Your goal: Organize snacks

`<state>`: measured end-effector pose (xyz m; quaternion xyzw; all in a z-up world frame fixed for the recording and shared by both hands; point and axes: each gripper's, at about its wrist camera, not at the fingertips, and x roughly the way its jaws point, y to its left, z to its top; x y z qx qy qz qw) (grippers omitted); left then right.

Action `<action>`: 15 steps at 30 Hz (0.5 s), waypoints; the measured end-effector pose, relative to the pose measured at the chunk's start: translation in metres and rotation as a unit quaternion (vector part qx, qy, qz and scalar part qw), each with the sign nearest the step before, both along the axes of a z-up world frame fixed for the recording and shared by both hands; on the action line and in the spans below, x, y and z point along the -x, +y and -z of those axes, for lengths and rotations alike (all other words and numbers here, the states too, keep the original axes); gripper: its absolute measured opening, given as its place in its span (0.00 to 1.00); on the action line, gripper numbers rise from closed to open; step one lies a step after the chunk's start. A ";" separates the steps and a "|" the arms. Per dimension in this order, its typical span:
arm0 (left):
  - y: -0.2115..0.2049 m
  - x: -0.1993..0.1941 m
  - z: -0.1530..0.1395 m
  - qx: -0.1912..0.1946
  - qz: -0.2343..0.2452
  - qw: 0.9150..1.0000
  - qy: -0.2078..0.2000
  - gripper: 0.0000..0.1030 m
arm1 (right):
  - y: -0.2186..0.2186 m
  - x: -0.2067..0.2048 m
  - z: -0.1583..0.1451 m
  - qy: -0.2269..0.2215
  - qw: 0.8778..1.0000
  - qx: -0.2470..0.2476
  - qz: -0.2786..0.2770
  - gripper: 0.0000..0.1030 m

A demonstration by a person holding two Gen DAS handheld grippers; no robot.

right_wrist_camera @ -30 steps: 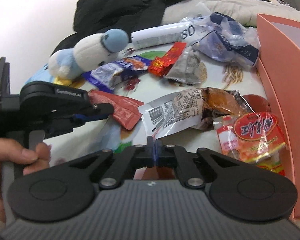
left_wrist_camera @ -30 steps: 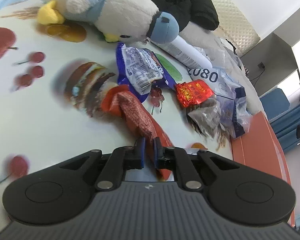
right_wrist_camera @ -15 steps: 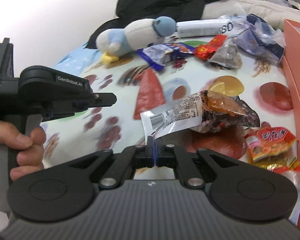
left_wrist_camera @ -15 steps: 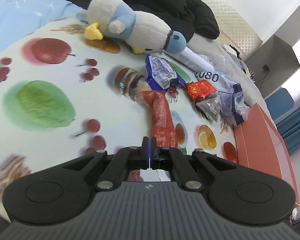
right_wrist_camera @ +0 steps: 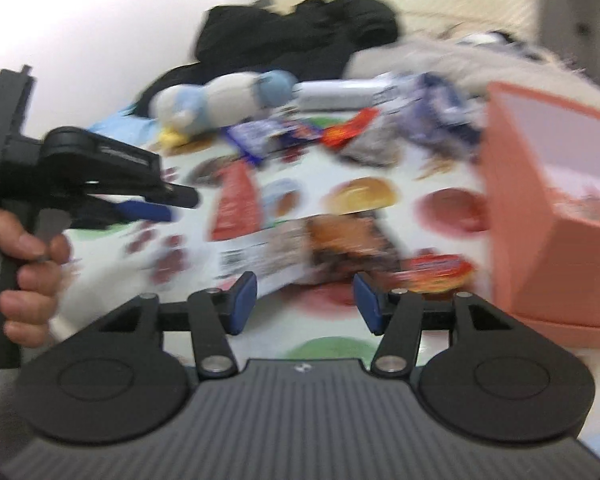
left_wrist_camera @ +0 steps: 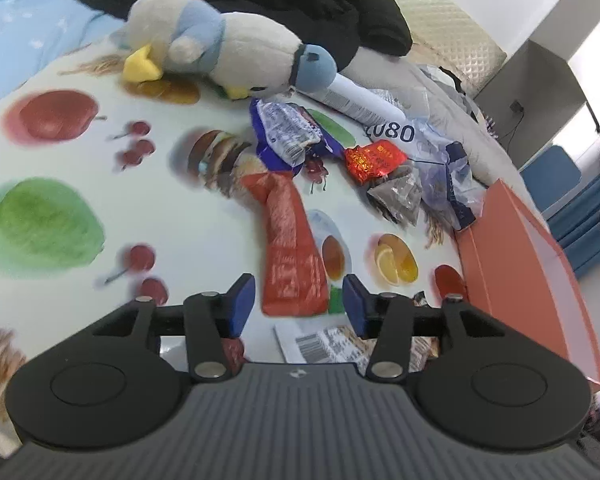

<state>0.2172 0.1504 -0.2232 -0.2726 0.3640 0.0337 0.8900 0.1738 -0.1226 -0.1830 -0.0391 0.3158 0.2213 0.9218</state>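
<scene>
Snack packets lie on a fruit-print cloth. My left gripper (left_wrist_camera: pixel 299 304) is open and empty, its blue pads either side of the near end of a long red packet (left_wrist_camera: pixel 288 248), above it. My right gripper (right_wrist_camera: pixel 305 300) is open and empty, just before a brown-and-white packet (right_wrist_camera: pixel 300 248), which also shows under the left gripper (left_wrist_camera: pixel 324 344). A purple packet (left_wrist_camera: pixel 284 136), a shiny red packet (left_wrist_camera: pixel 374 158) and a grey pyramid bag (left_wrist_camera: pixel 400 196) lie farther off. An orange-red packet (right_wrist_camera: pixel 436 272) lies by the salmon box (right_wrist_camera: pixel 540 220). The right wrist view is blurred.
A plush penguin (left_wrist_camera: pixel 220 56) and black clothing (left_wrist_camera: pixel 300 4) lie at the back. A white tube (left_wrist_camera: pixel 360 100) and a clear blue bag (left_wrist_camera: pixel 448 172) sit beyond the snacks. The salmon box (left_wrist_camera: pixel 532 272) stands along the right. The left gripper and hand (right_wrist_camera: pixel 80 192) show at left.
Both grippers have opened; they were shut half a second ago. The left gripper has let go of the red packet. The right gripper moved, blurring its view, and the box now looms closer.
</scene>
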 end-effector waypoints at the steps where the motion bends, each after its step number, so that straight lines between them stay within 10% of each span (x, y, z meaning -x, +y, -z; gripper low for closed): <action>1: -0.001 -0.005 0.001 -0.003 0.004 1.000 0.002 0.53 | -0.002 -0.002 0.002 -0.008 1.000 0.015 0.014 0.55; 15: -0.013 -0.067 0.019 -0.073 0.025 0.997 0.029 0.66 | -0.003 -0.037 0.024 -0.043 0.989 0.116 0.076 0.54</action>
